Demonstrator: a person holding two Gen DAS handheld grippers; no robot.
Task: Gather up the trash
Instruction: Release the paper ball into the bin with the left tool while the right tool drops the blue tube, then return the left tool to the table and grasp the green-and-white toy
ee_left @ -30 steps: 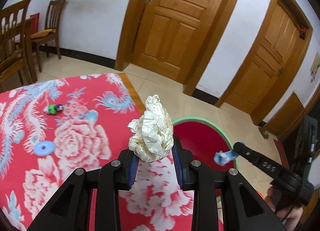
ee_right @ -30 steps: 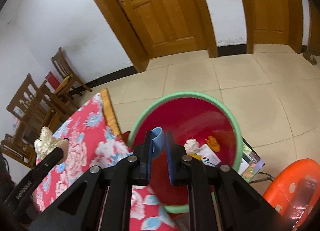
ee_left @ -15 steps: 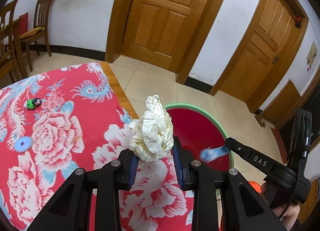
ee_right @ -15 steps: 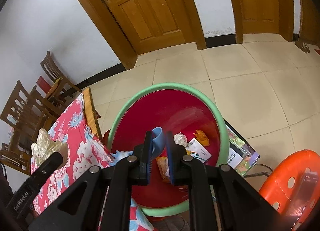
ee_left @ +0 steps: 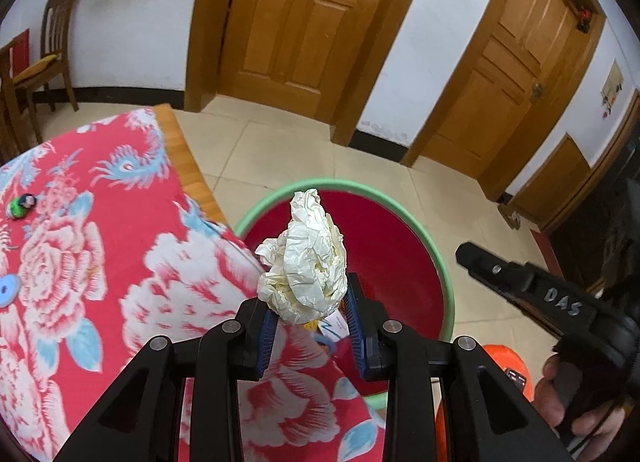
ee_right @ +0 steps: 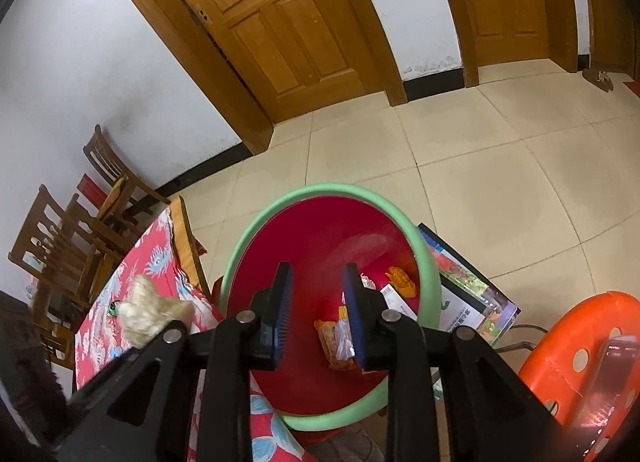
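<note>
Clamped in my left gripper (ee_left: 310,328) is a crumpled paper ball (ee_left: 306,268), pinched low between the blue pads with most of its bulk standing above them. It hangs past the table's near corner, just short of the red bin (ee_left: 434,250) with the green rim that stands on the floor beside that corner. My right gripper (ee_right: 316,314) hovers over the bin's mouth, its jaws opening with nothing between them; wrappers and a small carton (ee_right: 394,294) lie at the bottom below it.

Step in hand, as I judge it: carry the ball over the rim and let go. To do this well I would bring the pads fully above the red interior before parting them, since a light ball released near the rim could bounce onto the tiles. The right gripper should draw aside so the two do not meet.

Surface: a table under a red flowered cloth (ee_left: 80,262); a small green object (ee_left: 22,206) and a pale blue disc (ee_left: 7,290) lie toward its far-left edge, possibly more trash. Room: beige tiled floor, white walls, wooden doors (ee_left: 296,18), wooden chairs (ee_right: 60,254), an orange stool (ee_right: 576,346) beside the bin.
</note>
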